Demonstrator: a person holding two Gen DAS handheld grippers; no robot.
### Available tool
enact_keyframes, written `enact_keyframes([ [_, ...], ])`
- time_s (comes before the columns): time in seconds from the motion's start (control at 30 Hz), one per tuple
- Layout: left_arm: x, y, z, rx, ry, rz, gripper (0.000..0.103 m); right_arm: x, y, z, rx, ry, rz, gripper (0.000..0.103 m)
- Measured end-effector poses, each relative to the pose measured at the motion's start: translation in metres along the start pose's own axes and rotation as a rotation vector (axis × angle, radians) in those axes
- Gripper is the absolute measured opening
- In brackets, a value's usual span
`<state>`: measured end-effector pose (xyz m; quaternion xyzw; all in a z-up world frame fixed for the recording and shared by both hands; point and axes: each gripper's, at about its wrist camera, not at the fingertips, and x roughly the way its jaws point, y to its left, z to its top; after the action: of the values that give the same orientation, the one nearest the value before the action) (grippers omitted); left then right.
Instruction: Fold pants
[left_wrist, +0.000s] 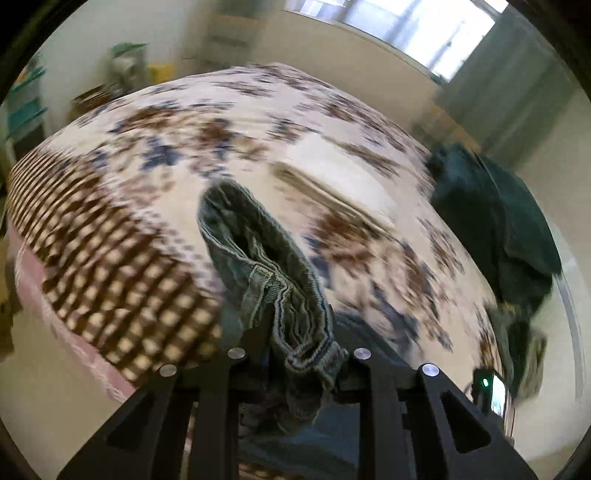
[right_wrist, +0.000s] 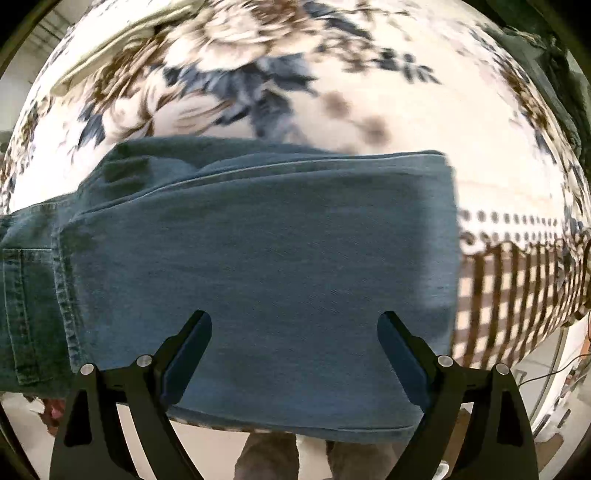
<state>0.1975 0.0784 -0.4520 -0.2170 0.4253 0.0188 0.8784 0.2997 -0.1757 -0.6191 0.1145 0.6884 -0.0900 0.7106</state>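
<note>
Blue denim pants (right_wrist: 266, 266) lie folded flat across the floral bedcover (right_wrist: 369, 74), with a back pocket showing at the left. My right gripper (right_wrist: 299, 350) hangs open straight above them, its dark fingers (right_wrist: 192, 350) spread wide over the denim and pinching nothing. In the left wrist view, a bunched seamed edge of the pants (left_wrist: 266, 266) rises from between the jaws of my left gripper (left_wrist: 299, 354), which is shut on the denim and lifts it off the bed. More denim hangs below, behind the gripper's frame.
A dark green heap of clothes (left_wrist: 498, 229) sits at the bed's right edge. A folded beige garment (left_wrist: 332, 195) lies mid-bed. The bedcover (left_wrist: 122, 258) has a brown checked border near the edge. A person's legs (right_wrist: 314, 461) stand at the bedside. Shelves (left_wrist: 26, 110) line the far wall.
</note>
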Motion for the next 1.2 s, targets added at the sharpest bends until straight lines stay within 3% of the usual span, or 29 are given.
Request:
enact_keyframes([
  [0.23, 0.022, -0.117, -0.041, 0.183, 0.141, -0.127, 0.018, -0.017, -0.101, 0.006, 0.11, -0.02, 0.06, 0.093],
  [0.5, 0.091, -0.206, -0.114, 0.309, 0.296, -0.158, 0.018, -0.021, -0.237, 0.011, 0.278, -0.037, 0.051, 0.093],
  [0.77, 0.154, -0.241, -0.189, 0.44, 0.461, -0.111, 0.018, -0.009, -0.336, 0.005, 0.445, -0.028, 0.127, 0.093],
  [0.93, 0.169, -0.243, -0.19, 0.447, 0.523, -0.102, 0.021, -0.003, -0.348, 0.003, 0.491, -0.015, 0.254, 0.093],
  [1.0, 0.162, -0.245, -0.176, 0.399, 0.561, -0.136, 0.034, -0.002, -0.344, 0.007, 0.483, -0.01, 0.329, 0.093],
  [1.03, 0.154, -0.245, -0.167, 0.353, 0.57, -0.168, 0.035, -0.001, -0.337, 0.011, 0.473, -0.011, 0.383, 0.093],
  [1.07, 0.146, -0.245, -0.163, 0.336, 0.562, -0.178, 0.047, -0.003, -0.331, 0.012, 0.459, -0.01, 0.435, 0.093],
  [1.1, 0.136, -0.246, -0.155, 0.321, 0.552, -0.193, 0.077, -0.005, -0.325, 0.014, 0.443, -0.009, 0.48, 0.093],
  [1.13, 0.128, -0.247, -0.147, 0.307, 0.546, -0.203, 0.093, -0.006, -0.315, 0.018, 0.421, -0.008, 0.525, 0.093],
  [1.17, 0.117, -0.245, -0.136, 0.276, 0.529, -0.213, 0.103, -0.009, -0.306, 0.02, 0.397, -0.008, 0.564, 0.093],
  [1.2, 0.111, -0.242, -0.129, 0.25, 0.518, -0.216, 0.103, -0.013, -0.297, 0.024, 0.365, -0.009, 0.598, 0.093],
])
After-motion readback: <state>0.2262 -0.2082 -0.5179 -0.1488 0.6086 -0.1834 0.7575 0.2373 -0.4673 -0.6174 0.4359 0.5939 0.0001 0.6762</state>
